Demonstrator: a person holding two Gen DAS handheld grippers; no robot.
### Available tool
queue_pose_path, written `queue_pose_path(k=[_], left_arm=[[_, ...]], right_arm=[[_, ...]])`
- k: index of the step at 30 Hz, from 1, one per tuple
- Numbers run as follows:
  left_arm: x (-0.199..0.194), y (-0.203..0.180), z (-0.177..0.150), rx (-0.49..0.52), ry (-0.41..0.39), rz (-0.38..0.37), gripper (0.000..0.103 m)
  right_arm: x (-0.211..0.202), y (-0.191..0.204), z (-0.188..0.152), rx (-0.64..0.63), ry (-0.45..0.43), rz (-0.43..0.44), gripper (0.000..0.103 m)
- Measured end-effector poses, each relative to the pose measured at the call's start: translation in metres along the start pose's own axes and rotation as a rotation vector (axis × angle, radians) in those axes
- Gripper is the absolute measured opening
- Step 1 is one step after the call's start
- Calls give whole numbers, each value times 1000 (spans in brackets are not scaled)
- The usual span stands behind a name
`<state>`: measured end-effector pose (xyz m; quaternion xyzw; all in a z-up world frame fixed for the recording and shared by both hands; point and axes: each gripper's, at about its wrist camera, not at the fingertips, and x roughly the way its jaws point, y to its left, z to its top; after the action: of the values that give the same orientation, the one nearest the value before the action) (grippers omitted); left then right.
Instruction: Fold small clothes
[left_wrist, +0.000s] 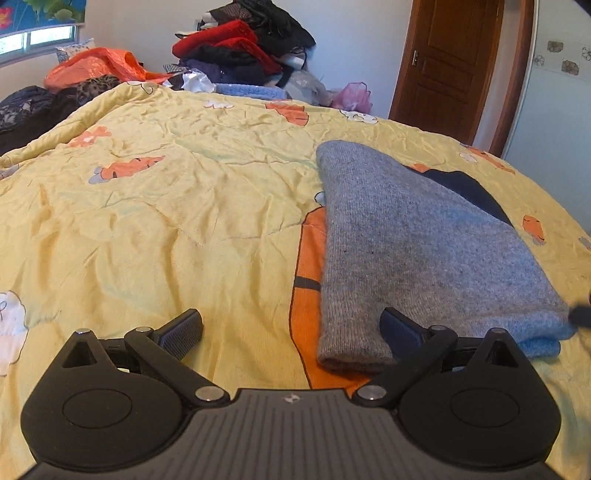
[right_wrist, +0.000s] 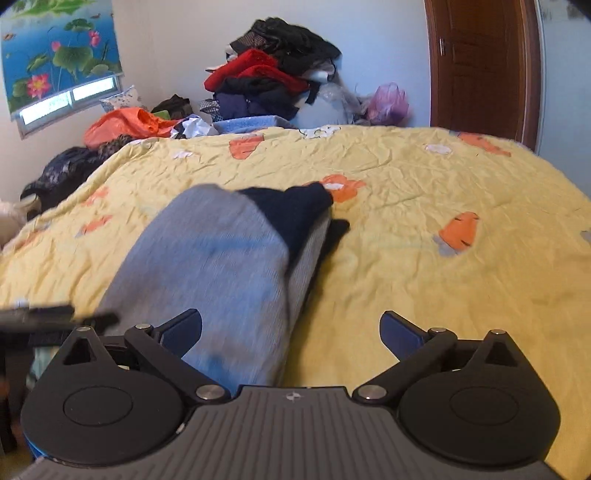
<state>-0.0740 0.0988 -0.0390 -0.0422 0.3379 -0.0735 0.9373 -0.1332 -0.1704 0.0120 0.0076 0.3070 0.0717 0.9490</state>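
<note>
On the yellow carrot-print quilt (left_wrist: 166, 229) lies a grey knitted garment (left_wrist: 413, 251), folded lengthwise into a long strip with a dark navy part (left_wrist: 465, 188) showing at its far end.

Left gripper (left_wrist: 291, 332): jaws spread wide, nothing between the pads. The garment's near end sits toward the right-hand finger (left_wrist: 400, 332), which overlaps its edge in the picture; whether it touches the cloth cannot be told. The left-hand finger (left_wrist: 183, 332) stands over bare quilt, apart from the garment.

Right gripper (right_wrist: 291, 332): jaws spread wide, not pressing anything. From this view the garment (right_wrist: 221, 266) runs away from the tongs on their left side, its near end passing by the left-hand finger (right_wrist: 183, 332); the right-hand finger (right_wrist: 400, 332) is over bare quilt. The cloth is blurred here, so contact cannot be judged. The navy part (right_wrist: 291, 206) lies at the far end, partly tucked under the grey layer.

A dark blurred object, apparently the other gripper, enters at the left edge (right_wrist: 55, 314).

Beyond the quilt: a heap of clothes (right_wrist: 273, 74) against the wall, and a brown door (right_wrist: 480, 66).
</note>
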Motion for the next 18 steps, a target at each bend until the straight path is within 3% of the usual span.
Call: queue_pose_path(k=[6,10,18], left_arm=[[-22,-3,-17,-3,4,20,103],[-36,-15,-30,38,25,1,103],[-35,-31,-35,90,28,42,103]], right_arm=[[0,19,-38,-9,72,-24,102],[1,31,-37,-5,74,-45,103],[23,46,-33,62,108,-110,103]])
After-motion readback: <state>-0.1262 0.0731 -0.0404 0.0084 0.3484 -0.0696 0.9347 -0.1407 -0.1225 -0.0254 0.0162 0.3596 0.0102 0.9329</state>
